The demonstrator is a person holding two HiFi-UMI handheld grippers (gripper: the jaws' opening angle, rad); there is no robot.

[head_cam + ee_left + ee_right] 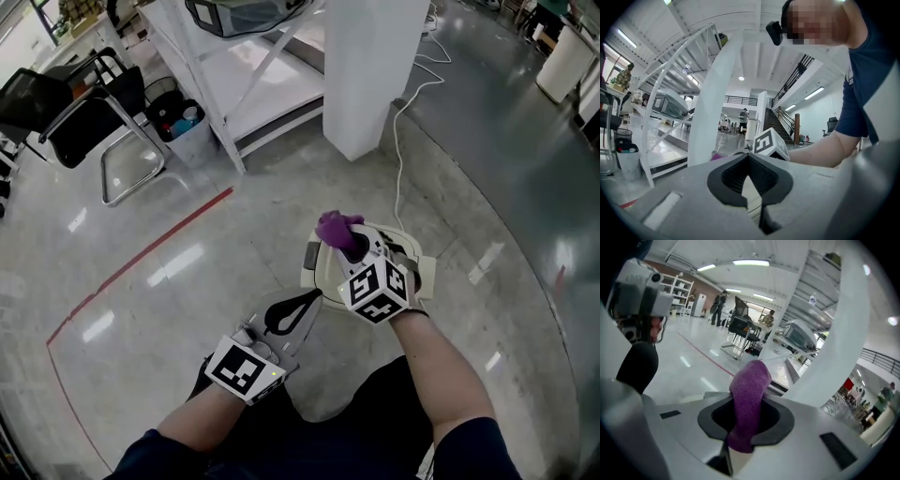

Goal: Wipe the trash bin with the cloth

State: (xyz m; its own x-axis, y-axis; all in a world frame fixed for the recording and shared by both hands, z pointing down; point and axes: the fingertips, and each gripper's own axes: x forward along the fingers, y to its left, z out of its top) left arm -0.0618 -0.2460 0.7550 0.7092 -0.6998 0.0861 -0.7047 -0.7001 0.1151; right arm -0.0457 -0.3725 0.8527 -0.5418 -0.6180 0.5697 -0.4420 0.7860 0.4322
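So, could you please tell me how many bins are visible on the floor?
2. A white trash bin sits beneath the right gripper, which clamps the purple cloth; a small grey bin stands beside the white rack at upper left. More may be hidden.

Head view steeply down at floor [187,262], gripper views low along own jaws, all sharing white column [370,75]

The trash bin [312,268] is mostly hidden under the right gripper [350,244]. The lower end of the cloth [749,399] is covered between its jaws.
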